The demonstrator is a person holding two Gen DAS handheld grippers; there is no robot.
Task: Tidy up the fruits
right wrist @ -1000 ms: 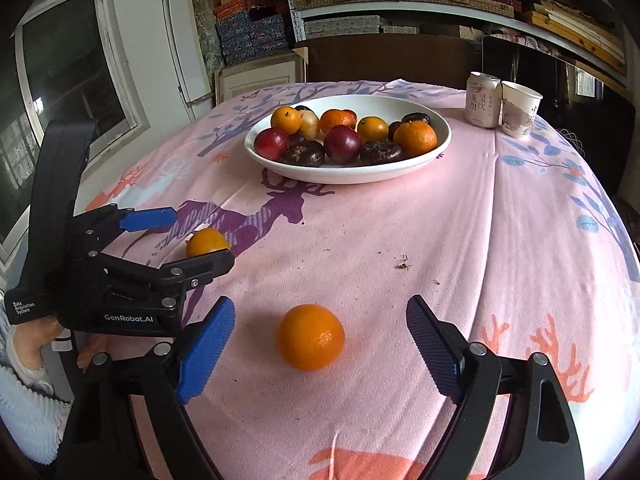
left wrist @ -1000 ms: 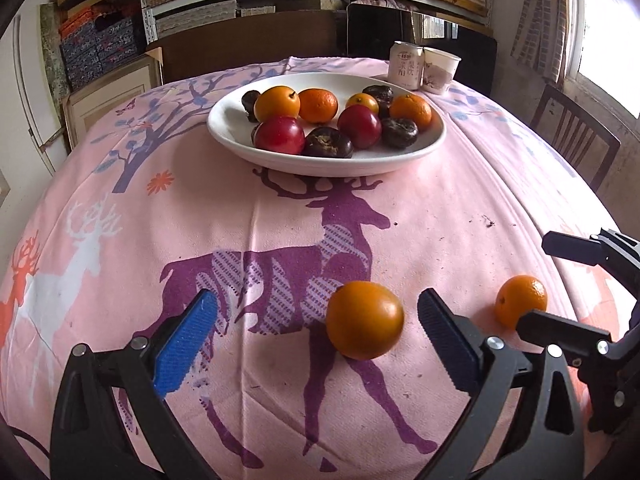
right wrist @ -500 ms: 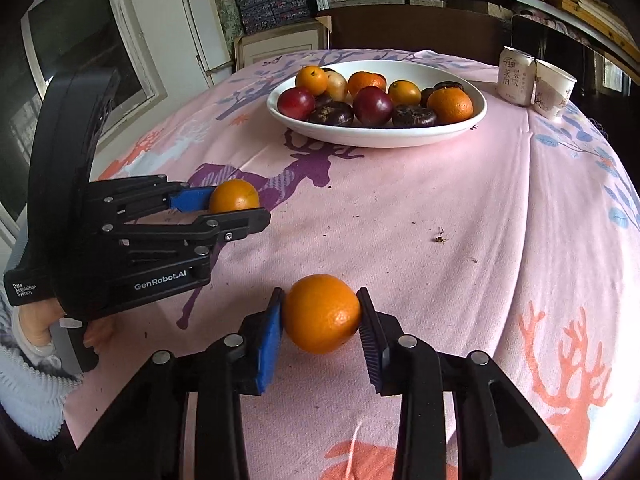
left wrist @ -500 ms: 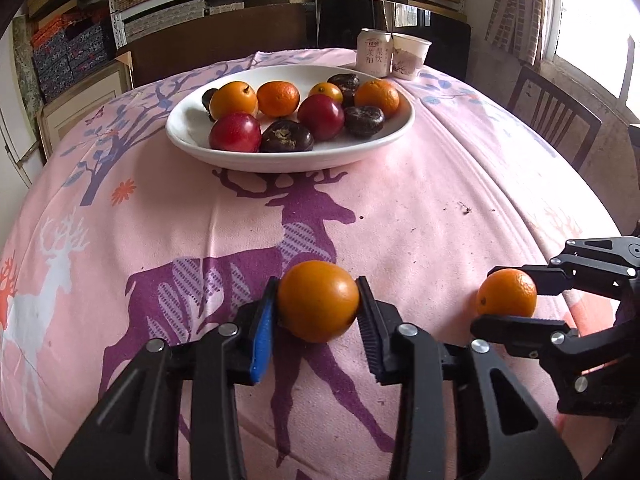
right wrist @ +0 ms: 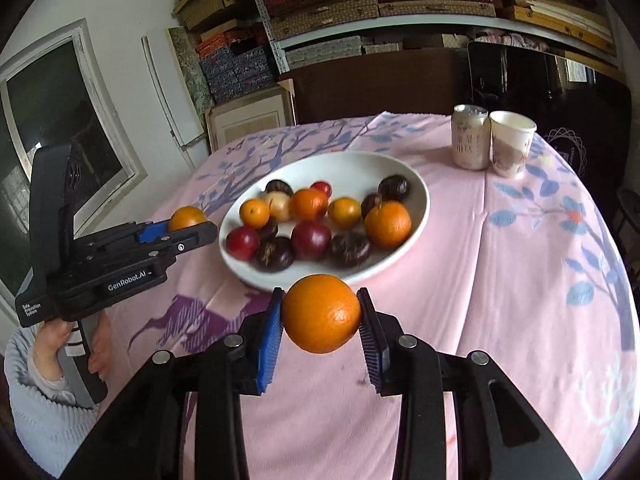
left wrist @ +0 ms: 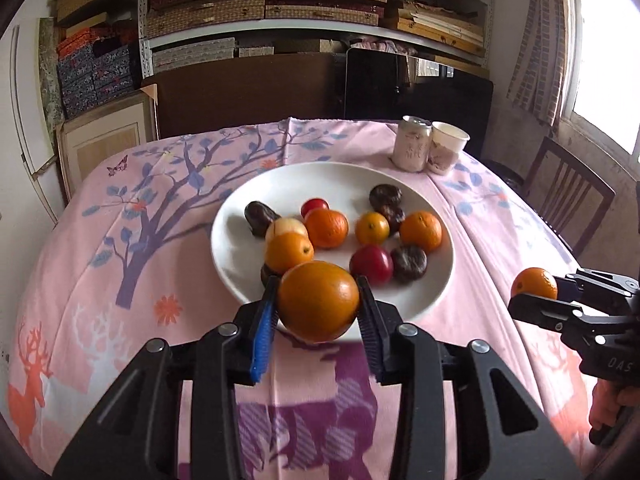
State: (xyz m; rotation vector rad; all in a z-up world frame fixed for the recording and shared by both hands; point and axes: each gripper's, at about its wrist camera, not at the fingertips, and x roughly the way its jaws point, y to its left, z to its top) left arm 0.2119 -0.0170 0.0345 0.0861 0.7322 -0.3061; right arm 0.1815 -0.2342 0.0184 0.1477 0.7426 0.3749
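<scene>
Two grippers each clamp one orange above a pink tablecloth point(left wrist: 100, 280); the left gripper point(left wrist: 318, 312) has its jaws closed on a large orange point(left wrist: 318, 300), which sits squarely between the blue pad and the dark pad, touching both, lifted clear of the cloth at the near rim of the plate; the right gripper point(right wrist: 321, 320) has its jaws closed the same way on a second orange point(right wrist: 321, 313), pressed between both pads and held above the cloth just short of the plate's near edge; the left-wrist view shows the right gripper point(left wrist: 538, 294) from the side, its orange point(left wrist: 534, 283) at the fingertips; the right-wrist view shows the left gripper point(right wrist: 188, 228) from the side, carried by a hand point(right wrist: 52, 344) in a pale knitted sleeve; beyond both lies a wide white plate point(left wrist: 240, 264) holding several oranges, red plums, dark brown fruits and one pale fruit; farther back, touching side by side, stand a drinks can point(left wrist: 412, 148) and a paper cup point(left wrist: 446, 148); shelves of boxes fill the wall behind.
</scene>
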